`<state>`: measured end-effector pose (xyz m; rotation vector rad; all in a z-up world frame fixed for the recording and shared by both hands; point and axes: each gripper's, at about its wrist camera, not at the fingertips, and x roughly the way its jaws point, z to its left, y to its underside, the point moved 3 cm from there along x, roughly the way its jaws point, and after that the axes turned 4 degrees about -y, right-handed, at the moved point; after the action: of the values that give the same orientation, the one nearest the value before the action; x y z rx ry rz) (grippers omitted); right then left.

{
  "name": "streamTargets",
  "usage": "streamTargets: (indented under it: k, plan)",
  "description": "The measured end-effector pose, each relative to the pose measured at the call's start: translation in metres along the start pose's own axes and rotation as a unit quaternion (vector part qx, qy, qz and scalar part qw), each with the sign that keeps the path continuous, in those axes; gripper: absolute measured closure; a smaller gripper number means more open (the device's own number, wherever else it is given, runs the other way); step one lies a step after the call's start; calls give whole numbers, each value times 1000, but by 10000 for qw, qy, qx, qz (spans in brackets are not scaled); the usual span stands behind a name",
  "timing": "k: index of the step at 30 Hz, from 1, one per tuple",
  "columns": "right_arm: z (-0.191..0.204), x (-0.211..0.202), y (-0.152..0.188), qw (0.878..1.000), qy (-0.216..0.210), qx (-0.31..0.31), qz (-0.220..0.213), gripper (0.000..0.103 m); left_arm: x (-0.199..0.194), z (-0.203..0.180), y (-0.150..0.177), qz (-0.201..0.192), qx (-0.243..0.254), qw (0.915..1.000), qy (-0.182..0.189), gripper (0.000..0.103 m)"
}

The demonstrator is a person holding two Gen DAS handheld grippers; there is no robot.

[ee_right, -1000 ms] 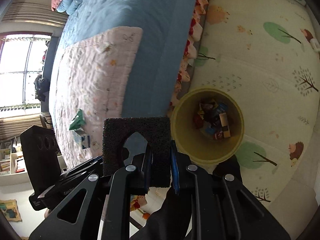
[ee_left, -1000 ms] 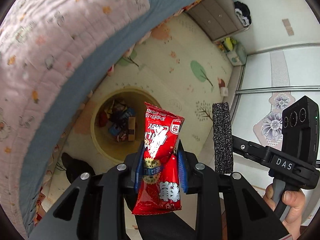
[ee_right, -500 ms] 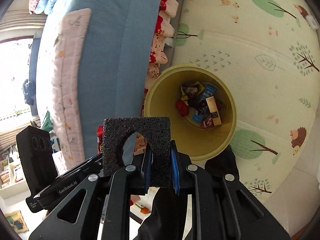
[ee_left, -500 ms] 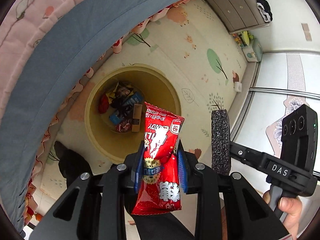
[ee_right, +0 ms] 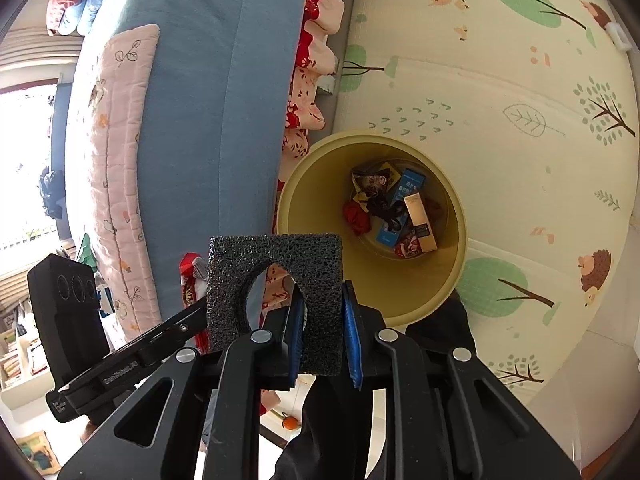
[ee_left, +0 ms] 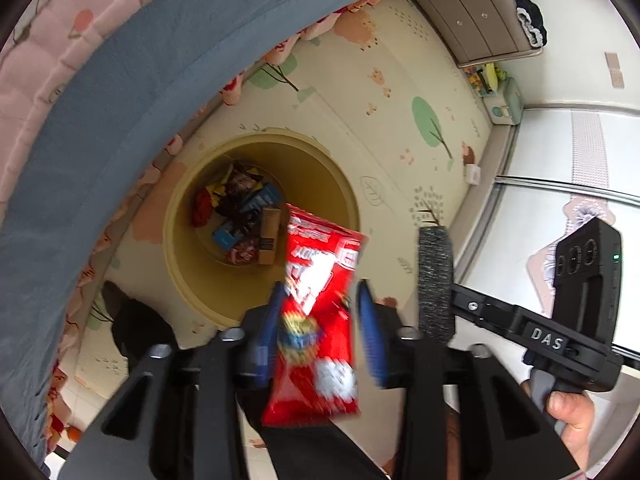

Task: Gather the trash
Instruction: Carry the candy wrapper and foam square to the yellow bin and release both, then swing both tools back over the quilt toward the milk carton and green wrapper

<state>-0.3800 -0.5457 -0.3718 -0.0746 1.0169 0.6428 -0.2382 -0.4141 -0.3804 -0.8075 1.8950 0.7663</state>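
We've got the left gripper [ee_left: 318, 300] above the yellow bin [ee_left: 192, 280], which sits on the play mat [ee_left: 380, 92] right by the edge of the bed [ee_left: 120, 92]. Its jaws are spread wider than the red snack wrapper [ee_left: 316, 320] between them; there's a visible gap on the right side, and the wrapper is motion-blurred, so we can't tell if the left pad is touching it. The wrapper's top end overlaps the bin's opening in the left wrist view.

The right gripper [ee_right: 322, 332] is clamped on a black foam block [ee_right: 276, 280] with an arch-shaped cutout, jaws narrow against its right leg. From the right wrist view the bin [ee_right: 452, 280] is just beyond that block, and inside are a blue box [ee_right: 400, 208], a tan box [ee_right: 420, 222], a crumpled red wrapper [ee_right: 356, 216] and a dark wrapper [ee_right: 372, 184], all piled at the bottom.
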Motion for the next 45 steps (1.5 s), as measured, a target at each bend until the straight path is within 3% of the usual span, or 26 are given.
streamTargets:
  k: [1,2,7,14,21,27,34,39,41,45]
  plan:
    - [-1,0,0,10000,33,16,27,61,0,1,0,-9,-22,10000,-3,30]
    - [-1,0,-1,10000,72,13,18,55,0,2,0,-40,-37,10000,-37,28]
    - [-4,3,1,9998,206,2,64,54,5,4,1,45,-77,9996,-251,28]
    - [5,-4,1,9999,85,-106,47,54,-11,6,4,-126,-181,9996,-177,28]
    - [50,-32,-1,9984,-214,-506,-114,54,-68,-2,0,-680,-230,9974,-103,28]
    - [117,-63,-2,9910,-722,-1111,-213,54,-141,6,9,-1355,-565,9891,-58,27]
    - [228,-69,0,9684,-1097,-2241,6,54,-227,52,31,-2232,-1388,9646,-206,24]
    - [312,-52,8,9449,-1141,-3054,283,54,-275,100,47,-2740,-2074,9378,-498,15]
    - [343,-37,14,9348,-1069,-3360,421,53,-287,121,52,-2870,-2323,9278,-536,14]
    - [392,-6,29,9130,-851,-3941,622,46,-297,161,51,-2914,-2659,9167,-630,13]
